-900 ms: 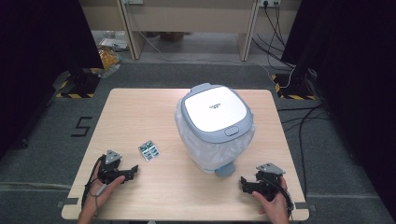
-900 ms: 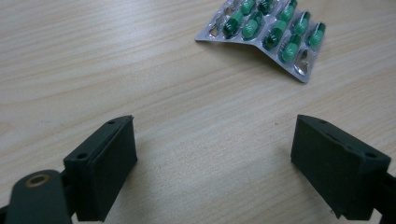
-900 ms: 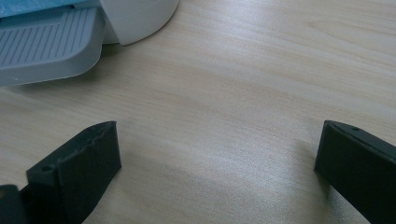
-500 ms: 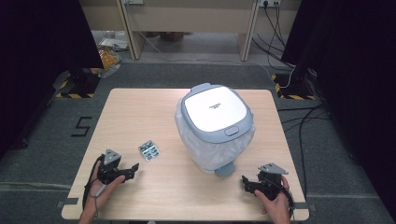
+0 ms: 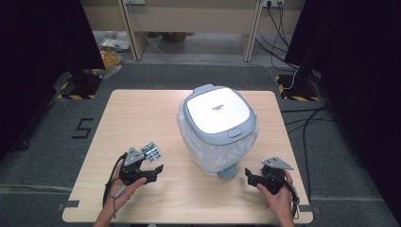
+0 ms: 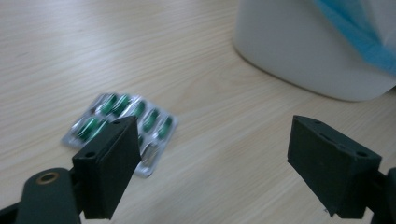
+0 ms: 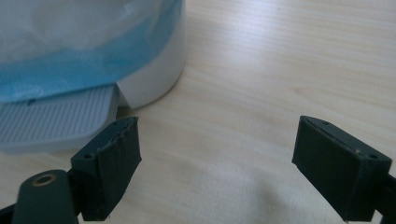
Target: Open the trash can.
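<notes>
The left gripper (image 5: 150, 173) hovers low over the table (image 5: 142, 109) with its jaws wide apart and nothing between them. Just beyond it lies a blister pack of green capsules (image 5: 152, 152), flat on the wood. In the left gripper view the blister pack (image 6: 122, 125) sits ahead and to the left of the gap, partly behind the left jaw, its long axis running diagonally from near left to far right. This gripper is by far the nearer of the two, so the pick looks to be its job; it probably needs a small shift toward the pack first.

In the middle stands a white pedal bin (image 5: 218, 126) with its grey-rimmed lid shut and a thin plastic liner bunched round its wall; what is inside cannot be seen. Its foot pedal (image 5: 227, 173) juts toward the person.

The right gripper (image 5: 253, 177) waits near that pedal (image 7: 56, 122), jaws also wide apart and holding nothing.
</notes>
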A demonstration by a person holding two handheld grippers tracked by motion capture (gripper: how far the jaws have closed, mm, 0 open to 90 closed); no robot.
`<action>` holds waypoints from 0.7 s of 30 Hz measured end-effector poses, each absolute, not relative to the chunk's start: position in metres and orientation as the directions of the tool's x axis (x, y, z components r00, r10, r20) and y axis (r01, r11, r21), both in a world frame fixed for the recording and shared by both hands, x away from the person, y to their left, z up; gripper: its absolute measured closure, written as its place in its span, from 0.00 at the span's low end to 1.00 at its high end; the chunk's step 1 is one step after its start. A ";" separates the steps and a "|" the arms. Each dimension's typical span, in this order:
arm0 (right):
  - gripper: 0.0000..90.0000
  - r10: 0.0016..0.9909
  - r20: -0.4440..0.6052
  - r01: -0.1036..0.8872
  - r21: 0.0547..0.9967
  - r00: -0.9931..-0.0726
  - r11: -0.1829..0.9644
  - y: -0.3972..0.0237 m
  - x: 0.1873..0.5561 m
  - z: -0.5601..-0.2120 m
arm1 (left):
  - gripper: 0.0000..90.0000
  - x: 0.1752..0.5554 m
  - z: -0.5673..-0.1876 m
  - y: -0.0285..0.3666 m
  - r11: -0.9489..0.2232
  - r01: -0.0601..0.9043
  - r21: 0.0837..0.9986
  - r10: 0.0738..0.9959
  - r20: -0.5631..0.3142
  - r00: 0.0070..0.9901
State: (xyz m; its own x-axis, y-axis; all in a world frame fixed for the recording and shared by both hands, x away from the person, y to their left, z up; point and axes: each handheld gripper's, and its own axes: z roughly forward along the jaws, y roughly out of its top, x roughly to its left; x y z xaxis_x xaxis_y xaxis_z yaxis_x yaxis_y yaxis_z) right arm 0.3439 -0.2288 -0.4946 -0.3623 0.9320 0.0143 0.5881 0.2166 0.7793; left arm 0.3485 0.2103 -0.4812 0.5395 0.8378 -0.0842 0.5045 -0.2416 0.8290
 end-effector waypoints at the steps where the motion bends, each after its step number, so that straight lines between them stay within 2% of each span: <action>1: 0.17 0.931 0.020 0.585 0.783 -0.365 0.213 -0.228 0.346 -0.494 | 0.19 0.350 -0.481 0.204 -0.252 0.497 0.831 0.833 -0.076 0.549; 9: 0.17 0.915 0.011 0.576 0.780 -0.402 0.244 -0.214 0.355 -0.494 | 0.20 0.369 -0.484 0.156 -0.288 0.468 0.836 0.803 -0.056 0.594; 21: 0.18 0.896 0.038 0.561 0.791 -0.443 0.244 -0.196 0.357 -0.497 | 0.20 0.377 -0.485 0.134 -0.253 0.466 0.848 0.795 -0.092 0.600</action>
